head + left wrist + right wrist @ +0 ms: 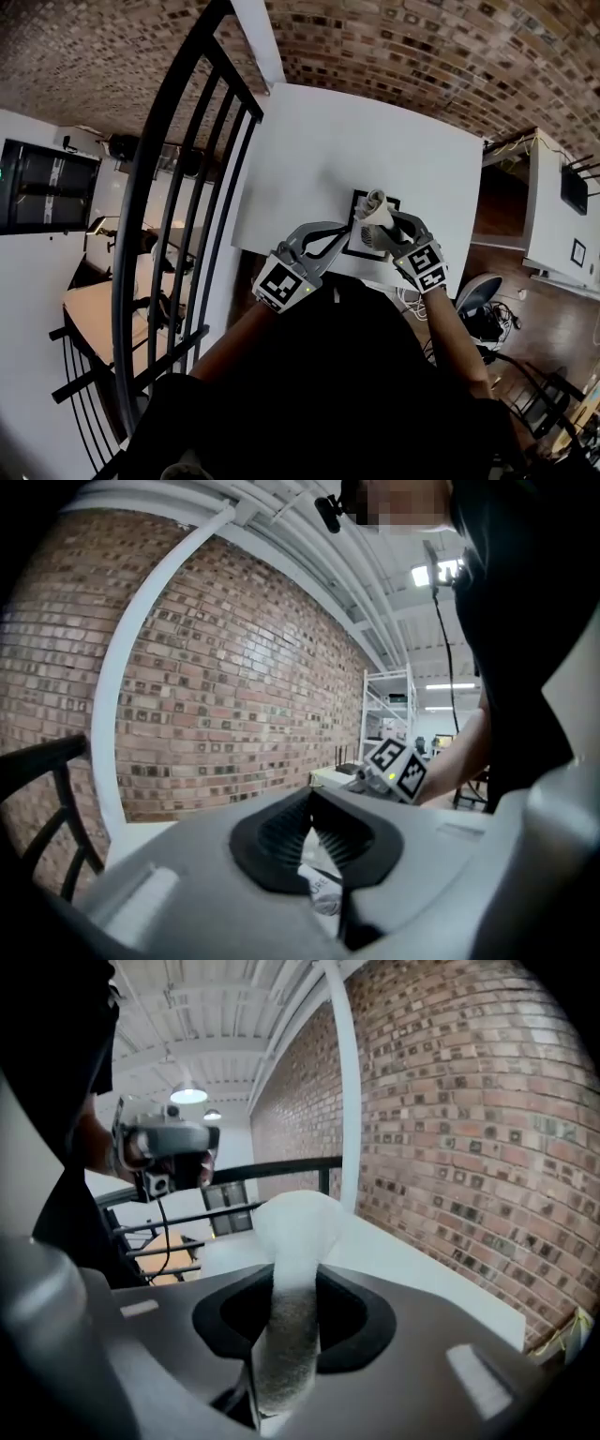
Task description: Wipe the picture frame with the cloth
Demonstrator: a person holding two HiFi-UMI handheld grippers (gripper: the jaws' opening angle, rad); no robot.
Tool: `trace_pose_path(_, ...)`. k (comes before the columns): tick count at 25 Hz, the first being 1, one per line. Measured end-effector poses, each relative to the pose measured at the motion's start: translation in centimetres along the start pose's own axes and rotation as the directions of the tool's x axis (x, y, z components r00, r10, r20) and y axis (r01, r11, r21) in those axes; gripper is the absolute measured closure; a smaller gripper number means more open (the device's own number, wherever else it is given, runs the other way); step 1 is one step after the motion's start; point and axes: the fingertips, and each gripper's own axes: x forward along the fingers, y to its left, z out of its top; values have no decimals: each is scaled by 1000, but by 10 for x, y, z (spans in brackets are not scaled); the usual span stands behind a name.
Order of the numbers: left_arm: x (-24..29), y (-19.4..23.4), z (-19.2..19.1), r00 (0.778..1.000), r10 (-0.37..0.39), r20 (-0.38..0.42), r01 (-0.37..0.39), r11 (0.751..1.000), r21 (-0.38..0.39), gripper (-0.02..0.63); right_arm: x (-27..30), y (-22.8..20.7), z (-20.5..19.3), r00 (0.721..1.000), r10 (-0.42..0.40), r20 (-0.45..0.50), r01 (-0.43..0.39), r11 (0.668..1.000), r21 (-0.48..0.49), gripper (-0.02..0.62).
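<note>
A black picture frame (pixel 357 202) with a white print lies at the near edge of the white table (pixel 375 131). My left gripper (pixel 339 236) is shut on the frame's near left edge; in the left gripper view the frame (pixel 323 892) shows as a printed sheet between the pads of the left gripper (pixel 314 846). My right gripper (pixel 382 228) is shut on a rolled white cloth (pixel 377 208), which rests on the frame's top. In the right gripper view the cloth (pixel 295 1232) stands up out of the right gripper (pixel 292 1312).
A black metal railing (pixel 187 197) curves along the table's left side. Brick surfaces (pixel 422 47) lie beyond the table. A white cabinet (pixel 553 216) and a chair (pixel 478 300) stand to the right. Lower-level desks (pixel 94 309) show through the railing.
</note>
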Motion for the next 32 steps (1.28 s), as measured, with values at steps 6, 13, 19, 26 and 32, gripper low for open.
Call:
trace_pose_path(6,3,-3,-10,998,50,-39,-51,999,-16,604,73,-33,-54,963,15,-271,-77,972,-221,480)
trace_pose_path(13,-11,-7,-23,993,113,-38,-114,993,-23,606,117,-47,-100,887,-7,-462,-176,920,-351,480)
trace_pose_path(19,-20,-7,-37,989,136,-51,-139,989,-49,606,114,-13,-122,856,72,-512,-261,915,-307,480)
trace_pose_path(26,-11,-7,-43,993,109,-54,-112,992,-56,604,80,51,-138,822,173,-542,-361,895,-262,480)
trace_pose_path(32,4,-3,-50,993,90,-75,-95,994,-63,606,57,97,-152,796,232,-559,-428,869,-249,480)
